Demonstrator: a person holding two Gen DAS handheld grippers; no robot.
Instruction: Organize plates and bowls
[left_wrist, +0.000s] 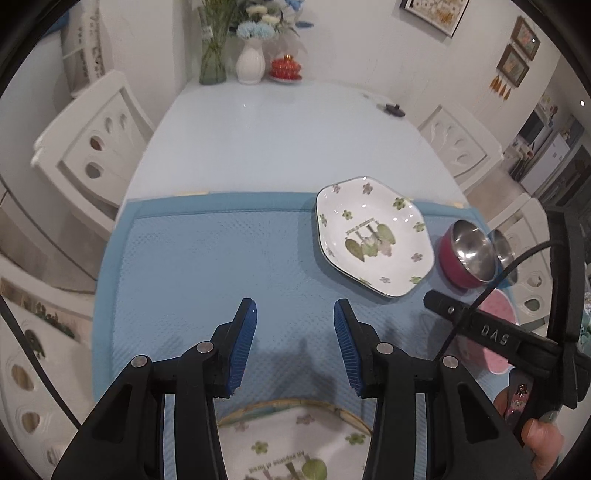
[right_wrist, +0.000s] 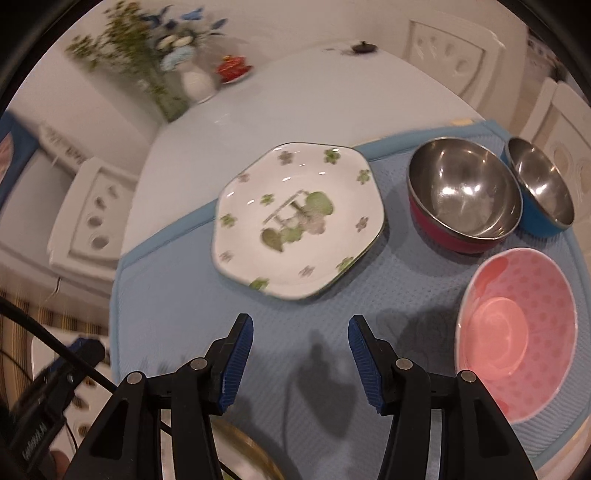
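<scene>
Plate on mat | bowls right | tools apart, empty

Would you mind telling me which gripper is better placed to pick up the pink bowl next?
Right. The right gripper is open, with the pink bowl close beside it; the left gripper sits over the near plate, farther away.

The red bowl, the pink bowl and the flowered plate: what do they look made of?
Red bowl: metal inside, likely stainless steel, given its mirror-like grey sheen; the red outer shell could be plastic or paint.
Pink bowl: probably glazed ceramic or melamine, since it is smooth with soft highlights and a printed dot pattern.
Flowered plate: seemingly glazed ceramic, glossy white with sharp glints and a thin dark rim.
</scene>
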